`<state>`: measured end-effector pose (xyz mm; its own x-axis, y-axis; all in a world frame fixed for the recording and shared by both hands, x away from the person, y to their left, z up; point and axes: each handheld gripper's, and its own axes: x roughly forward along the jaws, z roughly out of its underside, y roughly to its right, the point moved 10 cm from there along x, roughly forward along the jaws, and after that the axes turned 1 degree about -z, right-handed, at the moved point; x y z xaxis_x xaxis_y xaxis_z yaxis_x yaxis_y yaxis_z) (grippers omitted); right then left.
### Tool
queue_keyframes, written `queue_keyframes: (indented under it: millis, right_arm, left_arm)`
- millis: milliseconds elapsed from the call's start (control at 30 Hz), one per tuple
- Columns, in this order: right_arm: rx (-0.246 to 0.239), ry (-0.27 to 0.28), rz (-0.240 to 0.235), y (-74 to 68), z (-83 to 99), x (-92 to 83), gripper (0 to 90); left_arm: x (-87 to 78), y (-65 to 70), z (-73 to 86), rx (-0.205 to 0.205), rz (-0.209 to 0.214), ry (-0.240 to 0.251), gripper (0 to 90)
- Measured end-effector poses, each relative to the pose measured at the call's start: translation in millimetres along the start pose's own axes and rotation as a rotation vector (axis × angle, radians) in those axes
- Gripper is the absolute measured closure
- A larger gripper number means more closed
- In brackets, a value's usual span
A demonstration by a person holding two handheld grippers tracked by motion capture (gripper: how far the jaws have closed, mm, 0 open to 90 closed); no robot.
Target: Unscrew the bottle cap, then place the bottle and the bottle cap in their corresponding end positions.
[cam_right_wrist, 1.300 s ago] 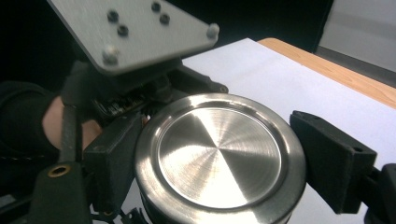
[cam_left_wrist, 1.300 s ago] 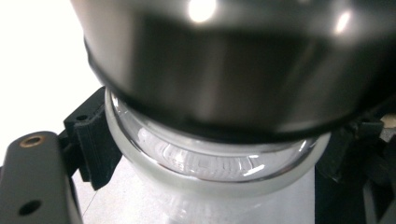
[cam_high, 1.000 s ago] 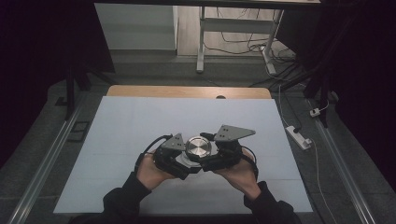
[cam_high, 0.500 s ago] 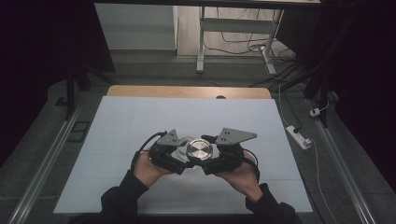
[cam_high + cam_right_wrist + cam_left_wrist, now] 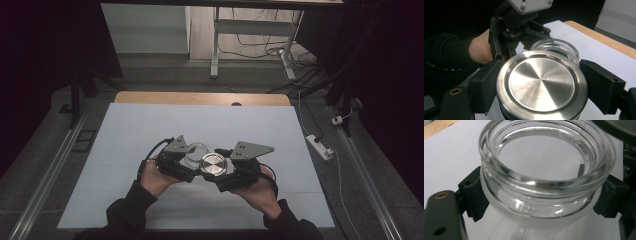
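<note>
A clear glass jar (image 5: 534,185) with no lid stands low over the white table, its mouth up. My left gripper (image 5: 541,197) is shut on it, one black pad (image 5: 475,197) on each side of its body. A round brushed-metal lid (image 5: 541,82) lies flat between the jaws of my right gripper (image 5: 541,86), which is shut on its rim. In the high view the lid (image 5: 213,162) sits just right of and nearer than the jar (image 5: 196,149), partly overlapping it. Left gripper (image 5: 192,155) and right gripper (image 5: 216,169) meet mid-table, fingertips almost touching.
The white table sheet (image 5: 150,125) has free room all around the hands. A wooden table edge (image 5: 200,98) runs along the far side. A power strip (image 5: 320,146) and cables lie on the floor to the right. A table frame (image 5: 215,45) stands beyond.
Both hands have stayed almost in place. The lid and the right gripper have drifted slightly toward the near edge, and both grips are unchanged.
</note>
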<state>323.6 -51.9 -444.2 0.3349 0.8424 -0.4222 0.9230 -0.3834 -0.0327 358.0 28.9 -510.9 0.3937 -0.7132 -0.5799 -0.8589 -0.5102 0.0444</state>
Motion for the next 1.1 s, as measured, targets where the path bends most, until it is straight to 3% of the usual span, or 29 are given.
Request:
queue_keyframes:
  millis: [600, 1100]
  right_arm:
    - [-0.02, 0.002, -0.013, -5.8, 10.0, -2.3, 19.2]
    - [-0.031, -0.014, -0.021, -9.0, 25.7, 1.7, 19.2]
  left_arm:
    - [-6.8, -20.0, 0.1, -0.02, -0.044, 0.016, 15.4]
    - [-5.1, -25.6, -8.4, -0.007, -0.039, 0.035, 15.4]
